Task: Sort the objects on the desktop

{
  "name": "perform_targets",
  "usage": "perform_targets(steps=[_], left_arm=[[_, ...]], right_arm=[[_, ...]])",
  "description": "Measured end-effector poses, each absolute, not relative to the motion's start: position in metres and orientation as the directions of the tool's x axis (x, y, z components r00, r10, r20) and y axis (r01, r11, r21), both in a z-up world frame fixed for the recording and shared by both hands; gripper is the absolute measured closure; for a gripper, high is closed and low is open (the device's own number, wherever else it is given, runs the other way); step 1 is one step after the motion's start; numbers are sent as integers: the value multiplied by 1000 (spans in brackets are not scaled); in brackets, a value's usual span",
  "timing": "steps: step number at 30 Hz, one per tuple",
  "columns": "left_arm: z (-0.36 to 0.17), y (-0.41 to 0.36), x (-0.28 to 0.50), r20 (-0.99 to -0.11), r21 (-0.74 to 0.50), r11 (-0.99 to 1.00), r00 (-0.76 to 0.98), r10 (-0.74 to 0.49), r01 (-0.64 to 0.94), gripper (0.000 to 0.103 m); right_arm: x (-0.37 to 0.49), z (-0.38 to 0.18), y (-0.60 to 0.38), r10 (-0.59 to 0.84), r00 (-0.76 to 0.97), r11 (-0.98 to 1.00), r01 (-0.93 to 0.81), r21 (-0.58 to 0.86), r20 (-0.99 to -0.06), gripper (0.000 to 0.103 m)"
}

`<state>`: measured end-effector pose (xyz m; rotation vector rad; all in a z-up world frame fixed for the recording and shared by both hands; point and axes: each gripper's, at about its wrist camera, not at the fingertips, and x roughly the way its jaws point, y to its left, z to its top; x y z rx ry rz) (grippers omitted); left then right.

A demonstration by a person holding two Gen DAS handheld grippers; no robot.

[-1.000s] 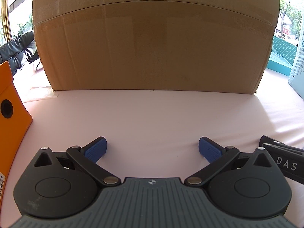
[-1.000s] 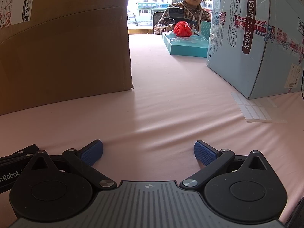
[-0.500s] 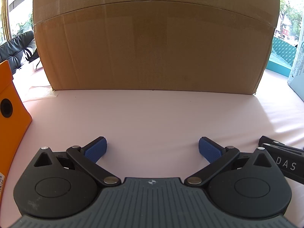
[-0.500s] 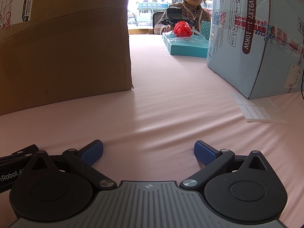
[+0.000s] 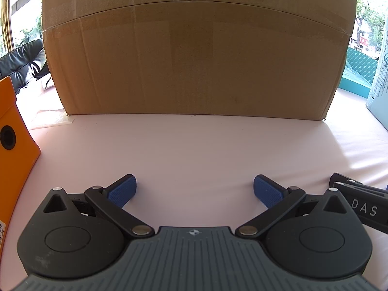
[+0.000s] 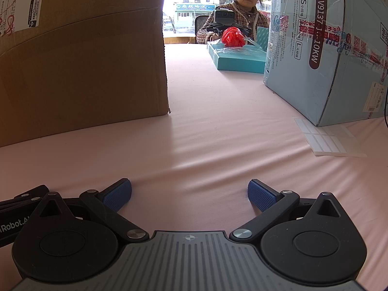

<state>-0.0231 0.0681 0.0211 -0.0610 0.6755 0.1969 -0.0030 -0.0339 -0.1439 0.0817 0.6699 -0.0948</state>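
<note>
Fingers of the left gripper [image 5: 194, 191] and right gripper [image 6: 189, 194] are spread, empty, over the pink bench [image 5: 194, 145] facing a cardboard box [image 5: 194, 55].

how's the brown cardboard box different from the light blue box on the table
The brown cardboard box is plain kraft with a white shipping label at its top corner; the light blue box is covered in printed text, including a dark red band of lettering. The brown one stands left of the gap between them, the blue one right. Both are large, closed and rest on the pink table.
</note>
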Motion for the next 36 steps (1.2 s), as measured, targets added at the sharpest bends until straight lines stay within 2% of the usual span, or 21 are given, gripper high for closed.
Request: perform_targets(steps=[36], left_arm=[[16, 72, -38, -625, 15, 979, 762, 167, -202, 0]], right_arm=[[-4, -144, -34, -62, 780, 992, 115, 46, -623, 0]])
